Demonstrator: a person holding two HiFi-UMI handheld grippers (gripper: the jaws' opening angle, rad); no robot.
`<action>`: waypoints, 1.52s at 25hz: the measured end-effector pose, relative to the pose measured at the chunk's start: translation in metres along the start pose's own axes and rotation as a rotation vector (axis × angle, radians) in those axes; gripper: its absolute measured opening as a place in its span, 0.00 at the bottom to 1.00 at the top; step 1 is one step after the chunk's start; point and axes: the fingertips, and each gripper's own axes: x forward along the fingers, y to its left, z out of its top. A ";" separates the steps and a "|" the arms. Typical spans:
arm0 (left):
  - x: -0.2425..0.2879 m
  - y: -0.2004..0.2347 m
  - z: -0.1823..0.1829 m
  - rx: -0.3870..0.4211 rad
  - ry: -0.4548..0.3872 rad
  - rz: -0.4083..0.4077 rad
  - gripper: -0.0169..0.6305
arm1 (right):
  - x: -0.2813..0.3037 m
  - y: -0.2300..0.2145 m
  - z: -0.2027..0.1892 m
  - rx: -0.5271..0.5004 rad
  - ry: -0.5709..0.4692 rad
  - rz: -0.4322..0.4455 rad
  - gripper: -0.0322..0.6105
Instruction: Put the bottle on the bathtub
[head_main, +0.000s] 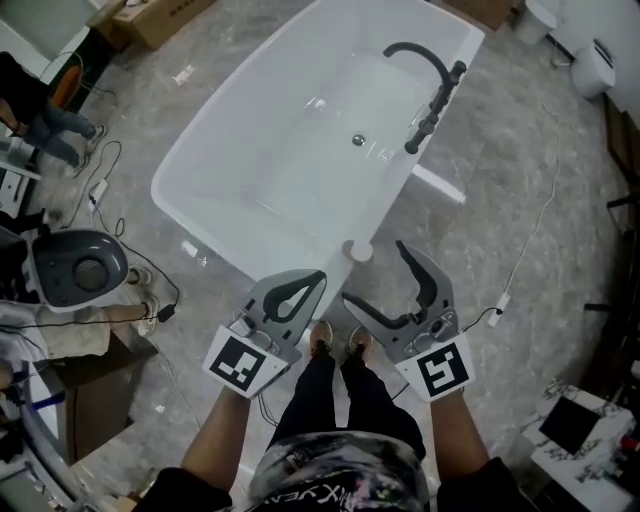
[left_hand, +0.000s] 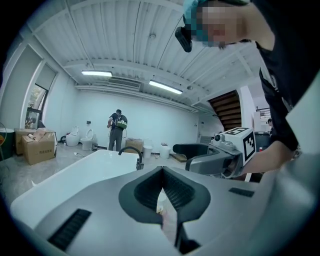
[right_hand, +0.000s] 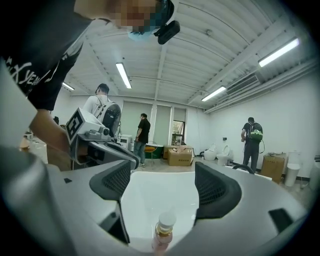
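Note:
The bottle (head_main: 358, 250), pinkish with a white cap, stands upright on the near rim of the white bathtub (head_main: 230, 150). My right gripper (head_main: 375, 272) is open just behind it, with one jaw on each side and neither touching. In the right gripper view the bottle (right_hand: 163, 231) shows low between the open jaws of the right gripper (right_hand: 165, 185), with the tub's basin beyond. My left gripper (head_main: 320, 277) is shut and empty, a little to the left of the bottle. In its own view the left gripper (left_hand: 162, 172) has its jaws closed tip to tip.
A black faucet (head_main: 428, 85) arches over the tub's right rim, and a drain (head_main: 358, 140) sits in the basin. A grey round device (head_main: 80, 265) and cables lie on the floor at the left. Cardboard boxes (head_main: 160, 15) stand at the back. My feet (head_main: 338, 342) are against the tub.

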 end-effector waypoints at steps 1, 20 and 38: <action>-0.002 -0.004 0.007 0.003 -0.004 -0.003 0.05 | -0.005 0.003 0.006 -0.002 0.002 0.001 0.66; -0.050 -0.075 0.095 0.026 -0.049 -0.085 0.05 | -0.078 0.047 0.108 -0.040 -0.008 -0.016 0.66; -0.074 -0.110 0.125 0.074 -0.040 -0.142 0.05 | -0.115 0.086 0.135 -0.013 0.011 -0.022 0.51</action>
